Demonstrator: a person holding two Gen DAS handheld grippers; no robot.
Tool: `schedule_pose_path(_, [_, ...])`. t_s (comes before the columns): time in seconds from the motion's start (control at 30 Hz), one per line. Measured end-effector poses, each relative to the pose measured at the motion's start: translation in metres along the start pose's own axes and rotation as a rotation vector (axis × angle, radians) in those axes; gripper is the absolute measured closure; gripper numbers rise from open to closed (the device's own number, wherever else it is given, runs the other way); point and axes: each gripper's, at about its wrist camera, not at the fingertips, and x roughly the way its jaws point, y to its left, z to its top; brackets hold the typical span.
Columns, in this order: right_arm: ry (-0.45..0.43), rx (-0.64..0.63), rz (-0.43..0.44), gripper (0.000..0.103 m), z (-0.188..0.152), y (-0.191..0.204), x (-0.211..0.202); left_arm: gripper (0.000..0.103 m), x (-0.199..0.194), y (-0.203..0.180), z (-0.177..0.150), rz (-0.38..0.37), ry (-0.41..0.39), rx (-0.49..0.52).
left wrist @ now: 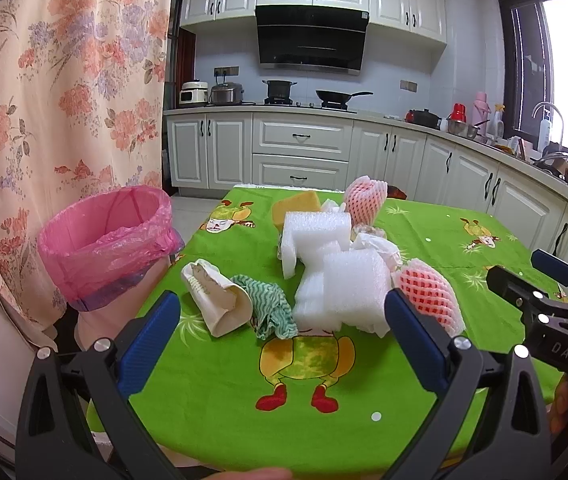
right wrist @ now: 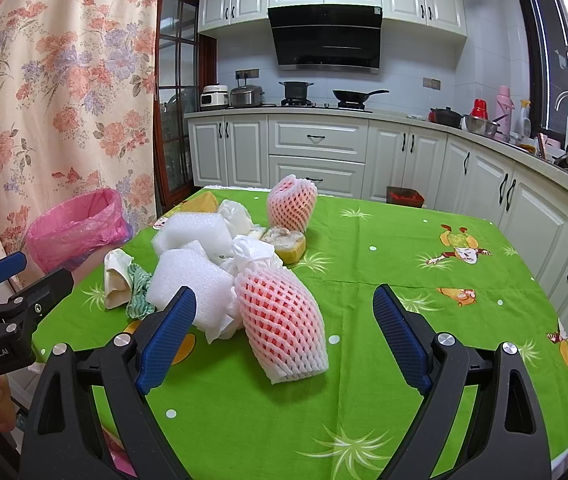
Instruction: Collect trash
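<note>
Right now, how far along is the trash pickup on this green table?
Nothing looks done: what shows of the pink-lined trash bin holds no trash. Nothing is in hand: the left gripper and right gripper are open. Left: white foam blocks, pink foam fruit nets, crumpled paper cup, green patterned cloth, tissue.

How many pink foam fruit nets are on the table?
2. One pink net lies on its side at the pile's near right; the other pink net stands upright at the far end. More could be buried underneath.

Trash is seen heaped on a green-clothed counter (right wrist: pixel 384 240): white foam blocks (right wrist: pixel 191 276), a pink fruit net (right wrist: pixel 284 324) nearest, before the spread right hand-held gripper (right wrist: pixel 284 320). A pink-lined bin (right wrist: pixel 75 228) stands far left.
</note>
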Motion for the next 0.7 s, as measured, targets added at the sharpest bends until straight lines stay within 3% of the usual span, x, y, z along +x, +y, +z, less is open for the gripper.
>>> schedule_pose_path(0.3, [0.027, -0.018, -0.008, 0.019, -0.012, -0.008, 0.018, 0.005, 0.012, 0.010, -0.006, -0.006, 0.037, 0.007])
schedule_pose_path(0.63, [0.156, -0.033, 0.042, 0.019, -0.032, -0.013, 0.082, 0.005, 0.057, 0.042, -0.031, 0.017, 0.141, -0.040])
schedule_pose_path(0.7, [0.182, -0.023, 0.041, 0.019, -0.033, -0.016, 0.095, 0.005, 0.065, 0.043, -0.033, -0.011, 0.157, -0.043])
